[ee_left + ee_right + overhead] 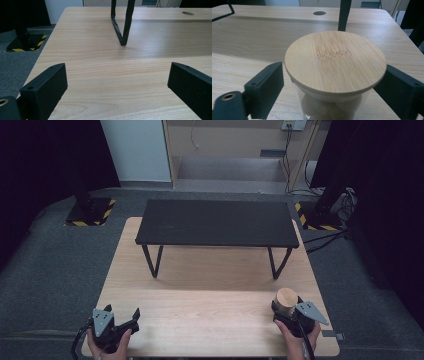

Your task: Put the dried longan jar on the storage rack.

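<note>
Surface (210, 300): a pale wooden top across the middle and lower part of the high view.
Black stand (217, 224): a low dark shelf on thin bent legs, at the upper centre of the surface, well apart from both grippers.
Jar (287, 301): clear glass with a round bamboo lid (335, 61), upright at the lower right of the high view; pale round pieces show through the glass, too blurred to name.
Right gripper (289, 312): held in a hand rising from the bottom right edge, pointing up the frame, level with the surface; its jaws stand half closed on either side of the jar just under the lid, and I cannot tell whether the pads touch the glass.
Left gripper (122, 317): held in a hand at the bottom left, resting low at the near edge, pointing up the frame; its jaws are spread wide with bare wood between them.
</note>
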`<act>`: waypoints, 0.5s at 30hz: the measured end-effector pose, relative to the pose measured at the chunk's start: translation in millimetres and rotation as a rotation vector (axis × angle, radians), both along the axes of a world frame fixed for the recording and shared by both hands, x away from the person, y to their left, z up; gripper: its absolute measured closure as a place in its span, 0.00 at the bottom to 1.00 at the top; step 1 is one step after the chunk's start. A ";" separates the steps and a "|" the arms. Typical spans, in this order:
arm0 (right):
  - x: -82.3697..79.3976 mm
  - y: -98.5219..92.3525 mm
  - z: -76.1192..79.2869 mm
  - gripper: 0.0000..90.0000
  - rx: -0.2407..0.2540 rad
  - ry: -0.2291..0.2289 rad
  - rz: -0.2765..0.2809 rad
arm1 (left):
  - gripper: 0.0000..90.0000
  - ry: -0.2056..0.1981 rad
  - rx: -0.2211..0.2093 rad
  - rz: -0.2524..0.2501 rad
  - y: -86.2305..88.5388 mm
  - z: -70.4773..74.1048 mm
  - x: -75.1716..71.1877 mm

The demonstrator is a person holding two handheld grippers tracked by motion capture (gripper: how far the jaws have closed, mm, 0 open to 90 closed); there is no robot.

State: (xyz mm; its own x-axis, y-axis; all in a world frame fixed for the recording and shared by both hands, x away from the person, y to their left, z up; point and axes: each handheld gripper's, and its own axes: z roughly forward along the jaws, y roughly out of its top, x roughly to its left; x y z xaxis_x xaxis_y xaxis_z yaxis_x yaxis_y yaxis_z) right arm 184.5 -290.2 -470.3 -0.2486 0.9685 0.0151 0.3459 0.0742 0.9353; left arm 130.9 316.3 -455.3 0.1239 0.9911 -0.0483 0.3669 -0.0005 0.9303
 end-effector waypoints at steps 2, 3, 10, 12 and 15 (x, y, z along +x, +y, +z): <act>-0.8 0.8 0.9 0.22 -0.006 -0.001 -0.003 | 0.02 0.000 -0.001 0.001 0.4 0.0 -0.1; -1.0 0.3 0.8 0.24 -0.002 -0.002 -0.004 | 0.02 -0.001 -0.002 0.001 0.7 -0.1 -0.3; -2.4 1.0 2.2 0.29 -0.022 -0.007 -0.002 | 0.02 -0.004 -0.004 0.003 1.8 0.2 -1.2; -2.4 1.3 2.6 0.29 -0.027 -0.008 -0.002 | 0.02 -0.004 -0.002 0.001 1.5 0.5 -1.2; -2.6 1.2 3.0 0.29 -0.028 -0.007 -0.001 | 0.02 -0.006 -0.003 0.000 1.2 0.7 -1.4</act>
State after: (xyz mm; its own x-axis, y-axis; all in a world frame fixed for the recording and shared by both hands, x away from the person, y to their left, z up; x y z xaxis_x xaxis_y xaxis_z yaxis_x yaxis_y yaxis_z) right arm 181.9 -289.0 -467.3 -0.2478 0.9687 -0.0134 0.3394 0.0998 0.9353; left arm 129.5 317.5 -454.6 0.1242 0.9910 -0.0507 0.3615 0.0024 0.9324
